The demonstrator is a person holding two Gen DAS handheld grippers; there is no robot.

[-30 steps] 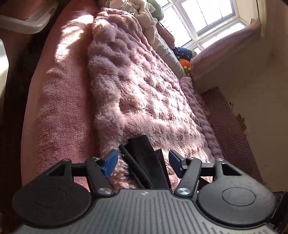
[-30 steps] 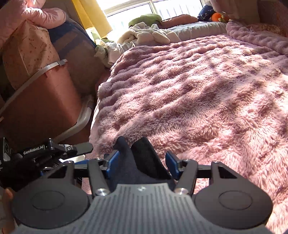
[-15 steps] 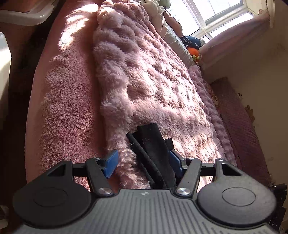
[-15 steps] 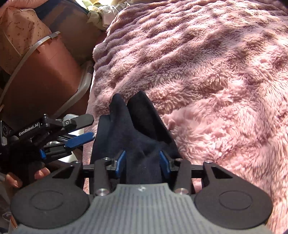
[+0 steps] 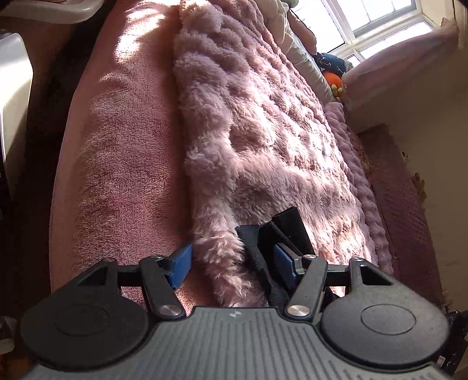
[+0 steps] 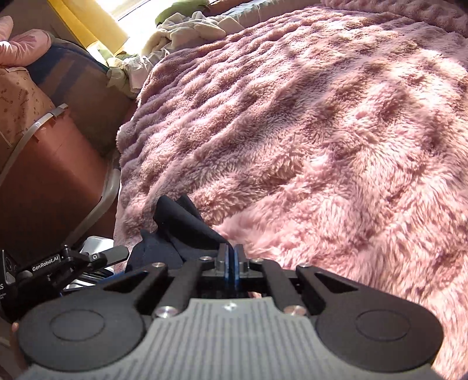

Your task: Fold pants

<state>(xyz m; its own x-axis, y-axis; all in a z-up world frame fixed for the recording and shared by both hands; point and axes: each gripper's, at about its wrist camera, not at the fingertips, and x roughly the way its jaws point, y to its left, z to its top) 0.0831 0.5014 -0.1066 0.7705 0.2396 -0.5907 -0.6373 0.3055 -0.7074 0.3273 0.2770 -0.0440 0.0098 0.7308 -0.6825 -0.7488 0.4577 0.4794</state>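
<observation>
- Sunlit bedroom, left wrist view: fluffy pink blanket (image 5: pixel 263 131) covers the bed, with a smoother pink sheet (image 5: pixel 122 163) at 9 o'clock and a window (image 5: pixel 371 20) at 1 o'clock.
- Left gripper (image 5: pixel 232 264): jaws wide apart, holding nothing. The right blue pad touches the black pants (image 5: pixel 272 242); blanket pile fills the gap between the pads.
- Pants lie at the blanket's near edge, at 5 o'clock from view centre, in several stacked layers.
- Right wrist view: the same blanket fills the field; a brown bin (image 6: pixel 44 187) stands at 9 o'clock and crumpled pale laundry (image 6: pixel 187 29) lies at 12 o'clock.
- Right gripper (image 6: pixel 231 260): pads pressed together. Dark pants fabric bunches at the pad tips toward 10 o'clock; a pinched layer appears likely but is not confirmed.
- Procedure, judged: shift the left gripper toward 3 o'clock until all layers, not blanket pile, sit between the pads. Then close and lift both ends level.
</observation>
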